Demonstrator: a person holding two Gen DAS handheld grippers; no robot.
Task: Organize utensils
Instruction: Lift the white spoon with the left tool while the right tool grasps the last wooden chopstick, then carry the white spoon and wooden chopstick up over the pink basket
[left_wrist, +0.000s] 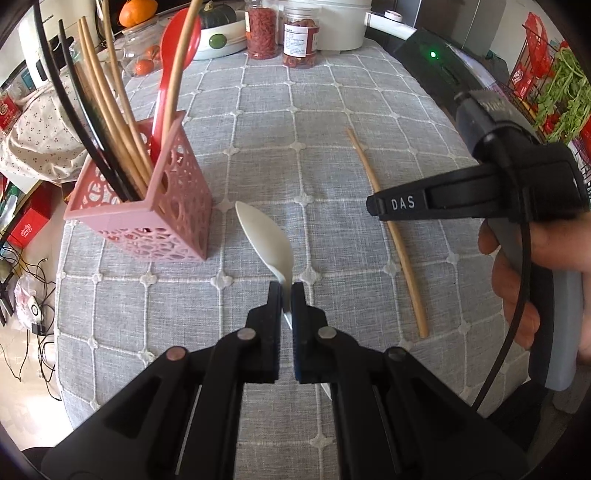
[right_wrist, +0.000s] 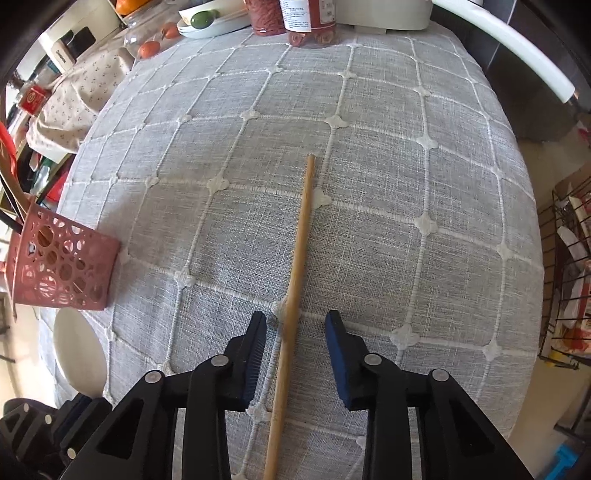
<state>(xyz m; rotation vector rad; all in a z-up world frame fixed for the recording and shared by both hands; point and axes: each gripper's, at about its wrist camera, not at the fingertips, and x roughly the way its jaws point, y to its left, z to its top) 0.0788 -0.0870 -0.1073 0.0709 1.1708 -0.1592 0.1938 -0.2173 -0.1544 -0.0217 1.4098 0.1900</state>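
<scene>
My left gripper (left_wrist: 287, 291) is shut on the handle of a white spoon (left_wrist: 266, 236), held above the grey cloth with its bowl pointing away. A pink perforated utensil holder (left_wrist: 173, 214) stands at the left, holding wooden chopsticks, black chopsticks and a red spoon (left_wrist: 181, 37). A single wooden chopstick (right_wrist: 295, 280) lies on the cloth between the fingers of my right gripper (right_wrist: 295, 317); a gap shows on both sides, so the pads do not press it. In the left wrist view the same chopstick (left_wrist: 388, 229) lies to the right, under the right gripper's finger (left_wrist: 399, 204).
Jars (left_wrist: 262, 31) of dried red food, a white bowl with a lime (left_wrist: 218, 40) and a white appliance (left_wrist: 340, 26) stand at the table's far edge. Oranges (right_wrist: 149, 48) sit at the back left. A wire rack (right_wrist: 569, 280) stands beyond the right edge.
</scene>
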